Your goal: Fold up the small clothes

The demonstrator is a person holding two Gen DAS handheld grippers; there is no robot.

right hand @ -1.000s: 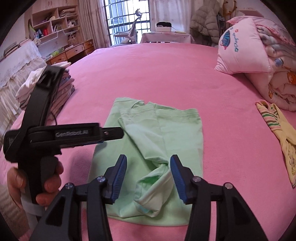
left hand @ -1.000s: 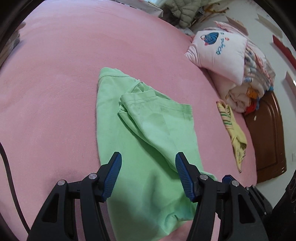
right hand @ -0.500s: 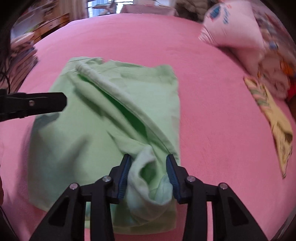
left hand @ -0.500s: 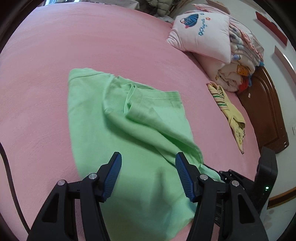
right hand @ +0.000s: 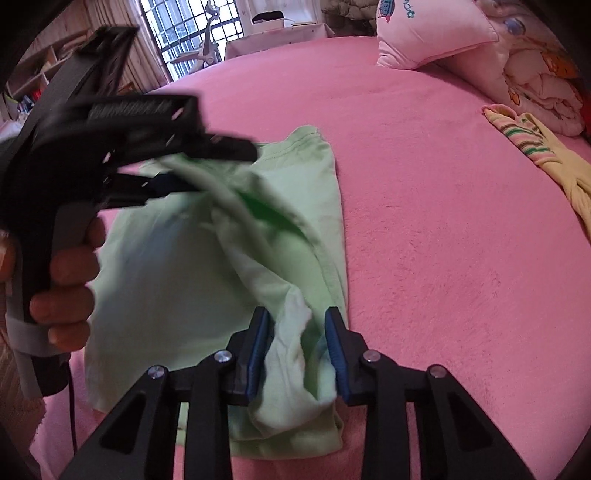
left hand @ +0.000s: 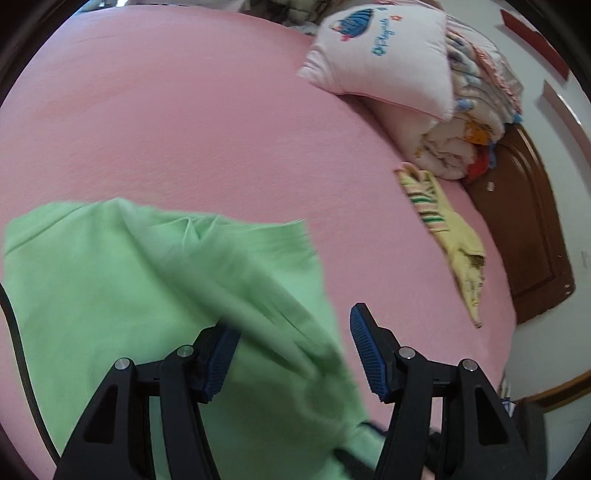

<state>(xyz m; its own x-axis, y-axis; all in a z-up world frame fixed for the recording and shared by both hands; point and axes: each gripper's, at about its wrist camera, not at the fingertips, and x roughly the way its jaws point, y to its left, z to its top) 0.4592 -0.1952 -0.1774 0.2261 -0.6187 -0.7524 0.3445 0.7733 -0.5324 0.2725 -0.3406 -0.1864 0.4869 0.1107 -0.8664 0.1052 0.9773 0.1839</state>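
Landmark: the green shirt (right hand: 155, 280), lying on the pink bed (right hand: 424, 229). At its left edge, the left tongs (right hand: 207, 170) stand open, a raised fold lying between the jaws. At its near hem, the right tongs (right hand: 295, 354) are closing on a bunched sleeve (right hand: 295, 332). Well right of the shirt lies a yellow garment (right hand: 546, 162). Judgement: folding is partly done; the last folds and the yellow garment remain.

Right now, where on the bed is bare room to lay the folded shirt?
Bare pink sheet lies between the green shirt and the yellow striped garment, and beyond the shirt toward the window. Crowded by the pillow and folded quilt.
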